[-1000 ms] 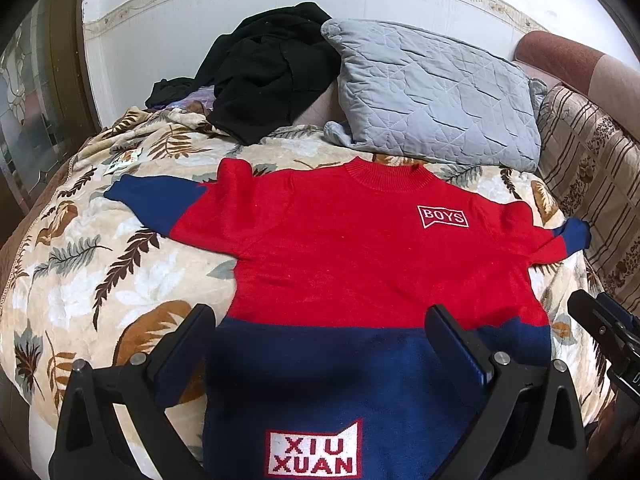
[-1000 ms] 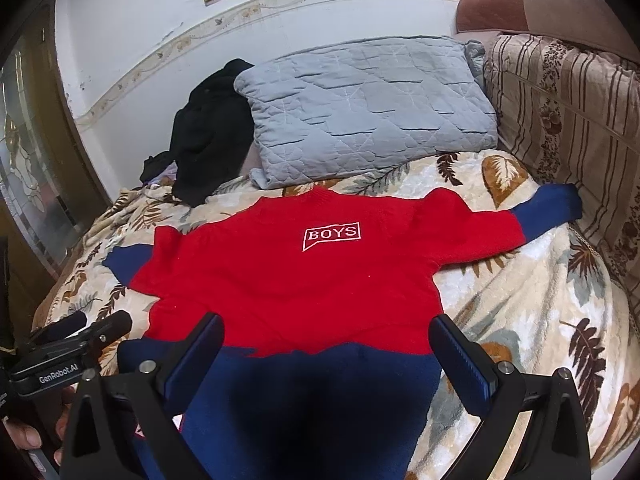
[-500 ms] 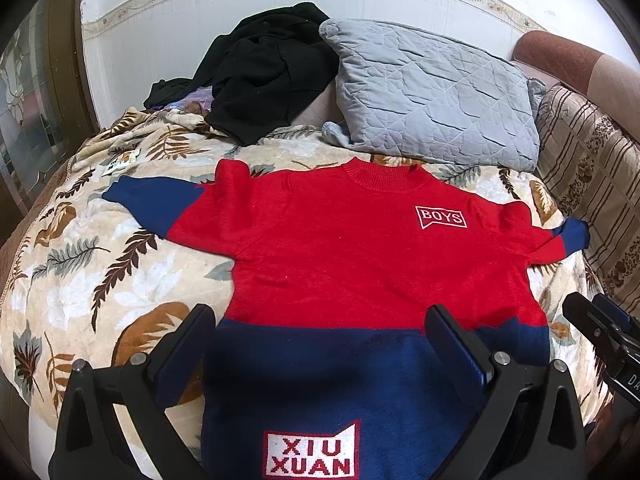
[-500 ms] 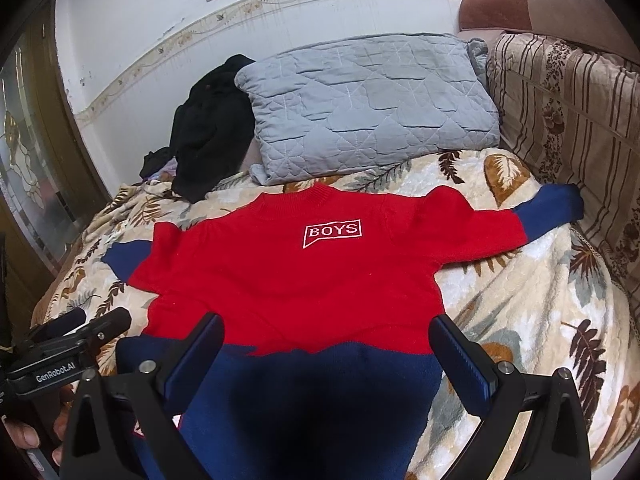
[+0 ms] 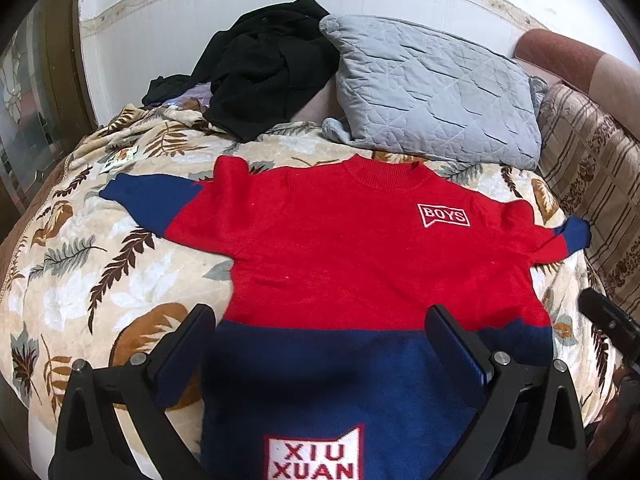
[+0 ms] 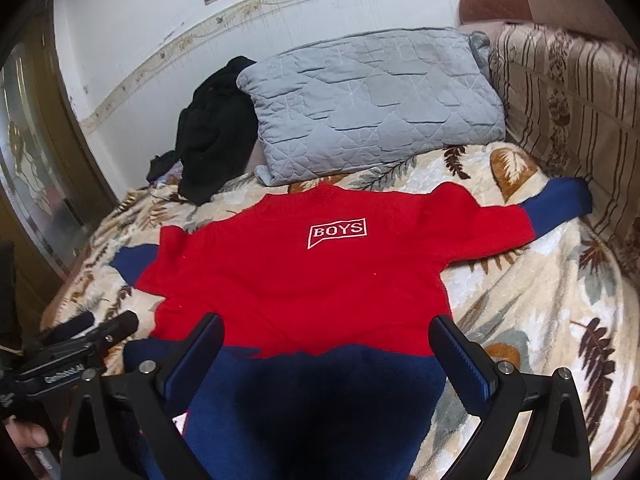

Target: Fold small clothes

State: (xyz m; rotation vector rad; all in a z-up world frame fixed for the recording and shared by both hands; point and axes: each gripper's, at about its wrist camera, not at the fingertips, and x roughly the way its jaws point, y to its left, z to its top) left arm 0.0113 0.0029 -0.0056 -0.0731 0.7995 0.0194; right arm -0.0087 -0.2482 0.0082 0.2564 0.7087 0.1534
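Note:
A small red and navy sweater [image 5: 360,264] lies flat and face up on the bed, sleeves spread, with a "BOYS" patch on the chest and an "XIU XUAN" patch at the hem. It also shows in the right wrist view [image 6: 304,280]. My left gripper [image 5: 320,340] is open and empty, hovering over the navy hem. My right gripper [image 6: 326,344] is open and empty above the hem's right side. The left gripper also shows at the left edge of the right wrist view [image 6: 80,332]. The right gripper shows at the right edge of the left wrist view [image 5: 608,316].
The bed has a leaf-print blanket [image 5: 80,248]. A grey quilted pillow [image 5: 436,88] and a pile of black clothes [image 5: 264,64] lie at the head, against the white wall. A striped sofa back [image 6: 568,92] borders the right side.
Both views have shifted only slightly. The sweater has not moved and both grippers stay open.

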